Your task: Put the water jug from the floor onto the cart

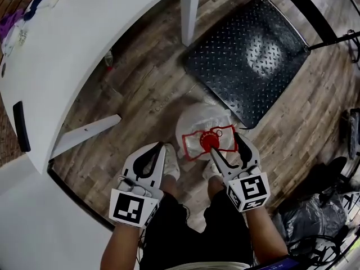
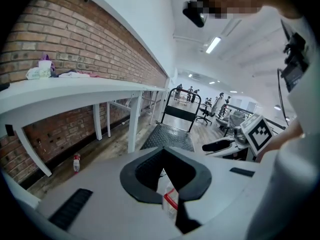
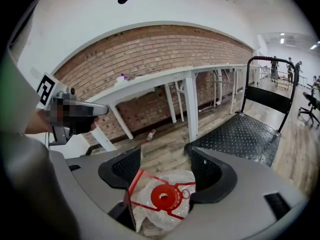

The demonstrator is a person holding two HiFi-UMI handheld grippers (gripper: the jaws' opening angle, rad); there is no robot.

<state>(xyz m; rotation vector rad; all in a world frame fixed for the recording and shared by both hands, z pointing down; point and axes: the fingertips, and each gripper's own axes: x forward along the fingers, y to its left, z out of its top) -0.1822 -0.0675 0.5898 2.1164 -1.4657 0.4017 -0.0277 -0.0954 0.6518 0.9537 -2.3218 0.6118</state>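
A clear water jug [image 1: 198, 122] with a red cap [image 1: 211, 142] and a red handle stands on the wooden floor just in front of the person's feet. The black diamond-plate cart [image 1: 247, 55] lies right behind it. My right gripper [image 1: 229, 146] hangs open just right of the cap; in the right gripper view its jaws [image 3: 162, 159] stand on either side of the cap [image 3: 165, 198], above it and not touching. My left gripper [image 1: 156, 151] is shut and empty, left of the jug. A bit of the jug [image 2: 170, 200] shows through the left fingers' gap.
A white table [image 1: 73, 44] with a leg [image 1: 190, 10] stands on the left along a brick wall [image 3: 150, 59]. A small bottle [image 1: 108, 61] lies on the floor under it. Black bags and cables [image 1: 315, 218] sit at the right. The cart's upright handle [image 3: 270, 59] is at its far end.
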